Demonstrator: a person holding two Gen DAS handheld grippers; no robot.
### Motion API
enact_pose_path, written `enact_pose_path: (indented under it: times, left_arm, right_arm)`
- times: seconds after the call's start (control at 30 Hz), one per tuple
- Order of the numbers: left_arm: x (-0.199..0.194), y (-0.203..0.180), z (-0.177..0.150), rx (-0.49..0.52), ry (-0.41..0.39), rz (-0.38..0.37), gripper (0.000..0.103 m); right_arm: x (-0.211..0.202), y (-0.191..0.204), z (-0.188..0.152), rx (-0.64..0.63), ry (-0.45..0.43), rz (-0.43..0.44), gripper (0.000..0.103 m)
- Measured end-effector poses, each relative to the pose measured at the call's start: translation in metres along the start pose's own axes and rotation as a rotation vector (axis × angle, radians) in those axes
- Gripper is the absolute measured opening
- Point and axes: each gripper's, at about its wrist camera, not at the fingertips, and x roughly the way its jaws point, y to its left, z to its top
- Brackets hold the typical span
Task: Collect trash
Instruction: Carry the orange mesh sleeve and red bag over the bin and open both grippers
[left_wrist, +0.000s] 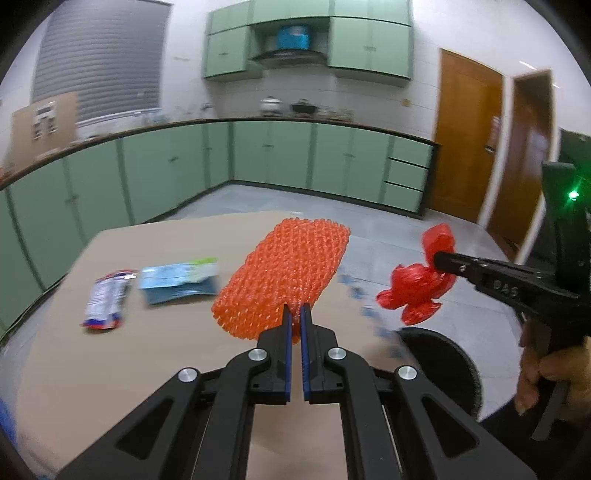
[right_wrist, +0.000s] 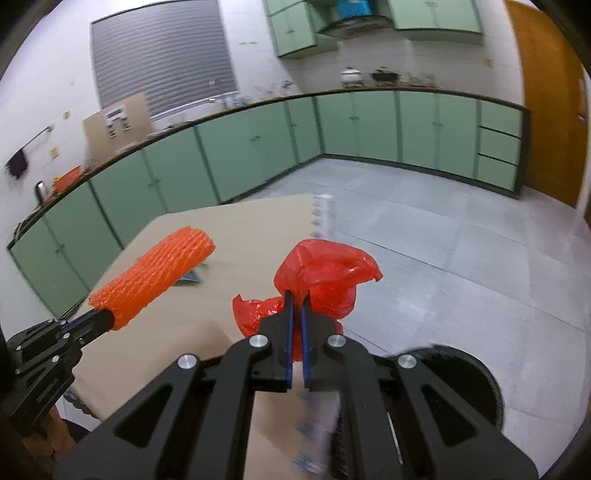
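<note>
Two hand-held grippers showed: the left hand-held gripper (left_wrist: 294, 308) was clamped on one orange foam net (left_wrist: 284, 273) at frame centre, above the desk (left_wrist: 110, 369); the right hand-held gripper (right_wrist: 295, 301) pinched one crumpled red plastic bag (right_wrist: 325, 273), held off the desk's right edge over the floor (right_wrist: 461, 258). Only the left wrist view showed two flat wrappers, a white-and-red packet (left_wrist: 107, 302) and a blue-green packet (left_wrist: 179, 280), lying mid-left on the desk. One dark round bin (right_wrist: 469, 373) sat lower right, partly hidden by gripper arms.
</note>
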Motion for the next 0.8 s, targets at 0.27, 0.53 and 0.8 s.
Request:
enact_pose_path:
  times: [0.27,0.53,0.8]
  left_arm:
    - [0.036,-0.098,-0.006,0.097,0.036,-0.146,0.004]
    - [0.076,-0.173,-0.023,0.172,0.089,-0.243,0.004]
    - [0.118,-0.205,-0.044,0.220,0.176,-0.270,0.010]
  right_arm:
    - [-0.027,-0.088,-0.034,0.087,0.022,-0.133,0.003]
    - [-0.028,-0.150,-0.072,0.168,0.081,-0.217,0.003]
    - [-0.016,-0.172,-0.092,0.193,0.140,-0.235,0.006]
